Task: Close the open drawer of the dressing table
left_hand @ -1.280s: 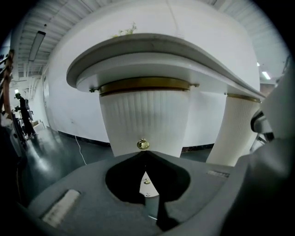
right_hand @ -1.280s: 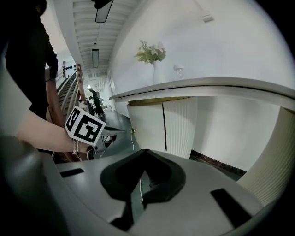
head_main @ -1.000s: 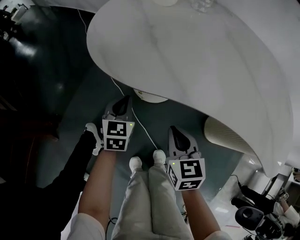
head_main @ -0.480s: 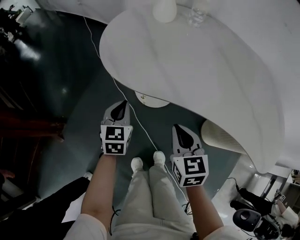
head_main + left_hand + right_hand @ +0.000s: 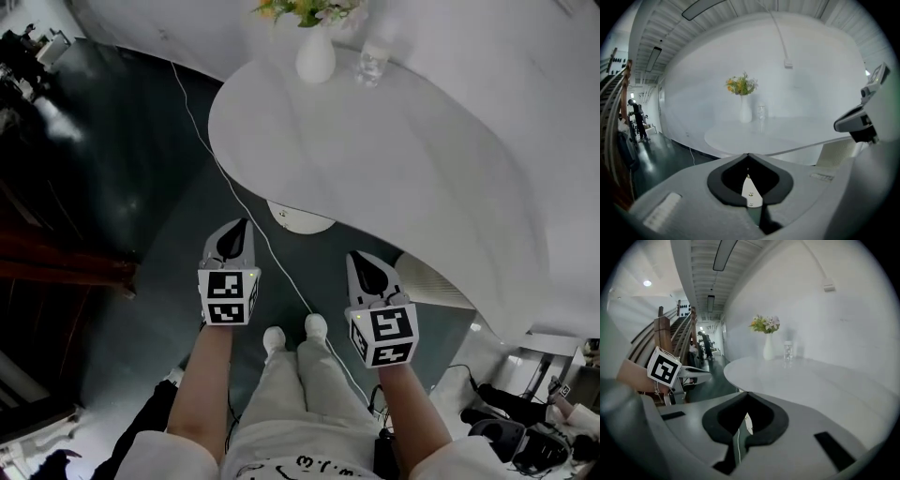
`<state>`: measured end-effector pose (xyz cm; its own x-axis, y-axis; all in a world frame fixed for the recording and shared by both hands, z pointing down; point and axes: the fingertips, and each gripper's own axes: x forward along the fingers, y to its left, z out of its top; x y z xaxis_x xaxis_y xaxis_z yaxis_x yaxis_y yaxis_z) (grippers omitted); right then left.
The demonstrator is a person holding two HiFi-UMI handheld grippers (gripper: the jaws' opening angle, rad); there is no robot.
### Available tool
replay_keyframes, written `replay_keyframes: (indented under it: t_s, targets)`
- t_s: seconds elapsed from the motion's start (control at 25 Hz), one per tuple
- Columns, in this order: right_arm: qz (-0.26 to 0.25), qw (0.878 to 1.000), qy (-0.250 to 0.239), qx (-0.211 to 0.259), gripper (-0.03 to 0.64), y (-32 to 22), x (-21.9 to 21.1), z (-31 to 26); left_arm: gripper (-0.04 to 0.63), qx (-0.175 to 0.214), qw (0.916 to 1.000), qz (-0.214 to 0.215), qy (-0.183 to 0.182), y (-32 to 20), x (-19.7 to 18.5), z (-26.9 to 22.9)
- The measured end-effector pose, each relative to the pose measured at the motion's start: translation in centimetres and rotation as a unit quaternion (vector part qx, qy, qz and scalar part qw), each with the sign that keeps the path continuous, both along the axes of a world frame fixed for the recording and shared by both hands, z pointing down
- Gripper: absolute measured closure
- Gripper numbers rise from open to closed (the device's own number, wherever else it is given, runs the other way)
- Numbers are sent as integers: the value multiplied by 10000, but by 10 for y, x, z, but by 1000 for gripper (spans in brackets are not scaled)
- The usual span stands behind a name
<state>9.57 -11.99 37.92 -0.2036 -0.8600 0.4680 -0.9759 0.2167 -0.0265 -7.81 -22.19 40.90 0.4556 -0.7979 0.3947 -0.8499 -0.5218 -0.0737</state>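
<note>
Fingers [image 5: 689, 199] of the left gripper [image 5: 240, 225] are pressed together tip to tip with nothing between them; the right gripper [image 5: 360, 258] is clenched empty likewise. Both hang over the dark floor [image 5: 141, 197], just short of the near edge of the dressing table's white worktop [image 5: 394, 169]. A vase of flowers [image 5: 316, 56] and a glass [image 5: 372, 64] stand at its far side. Its drawer cannot be made out in any view

Dark glossy floor [image 5: 122, 169] fills left half of head view, white curved wall [image 5: 525, 66] upper right, white oval bench [image 5: 394, 159] centre with flower vase [image 5: 316, 58], wooden staircase [image 5: 670, 333] left, ceiling strip light [image 5: 723, 254] overhead.
</note>
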Motion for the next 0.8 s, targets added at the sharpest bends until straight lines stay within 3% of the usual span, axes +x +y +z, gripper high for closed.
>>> replay_keyframes:
  t_s: [0.4,0.8]
  targets:
    - [171,9996,90,196,617,2,16,-57,580,379,9992,-79,130,8,-4,-70]
    - [275,9948,160,965,617,-5,34,-145,580,974,9946,-176,314,14,-8,-153]
